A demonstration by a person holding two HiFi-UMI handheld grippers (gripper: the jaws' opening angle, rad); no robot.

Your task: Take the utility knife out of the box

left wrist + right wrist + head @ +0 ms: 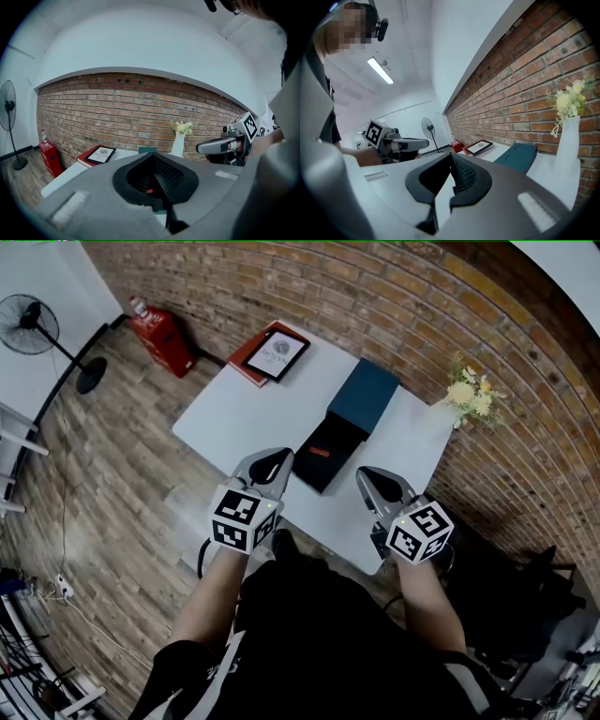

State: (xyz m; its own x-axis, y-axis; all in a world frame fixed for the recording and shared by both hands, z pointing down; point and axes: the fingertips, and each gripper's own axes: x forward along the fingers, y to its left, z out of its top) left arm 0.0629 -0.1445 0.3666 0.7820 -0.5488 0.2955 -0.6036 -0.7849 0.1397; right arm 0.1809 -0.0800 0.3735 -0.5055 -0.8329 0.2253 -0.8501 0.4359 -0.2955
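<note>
Bricks are making up the wall [375, 296] behind a white table [234, 413], and brown wood planks are covering the floor [112, 465].

Both jaws of the left gripper [275, 465] are pressing tight together with nothing between them. Both jaws of the right gripper [375, 481] are squeezing together too, and they are holding nothing. A person is holding one gripper in each hand over the near edge of the table, side by side and apart from each other. Both are pointing toward the brick wall.

Just past the two tips, a black box [323, 472] is lying open on the table, more or less between them. Inside it a small orange thing is showing, which looks like the utility knife [321, 451]. Neither gripper is touching the box or the knife.

Right behind the box, a dark teal lid [364, 395] is lying flat. Farther back on the left, a red book [246, 360] is sitting at the table corner with a picture frame [277, 354] resting on top. Over on the right side, a white vase of flowers [469, 390] is standing near the wall.

Down on the floor, a red fire extinguisher [161, 337] is leaning by the wall, and a black fan [28, 324] is standing well off to the left.
</note>
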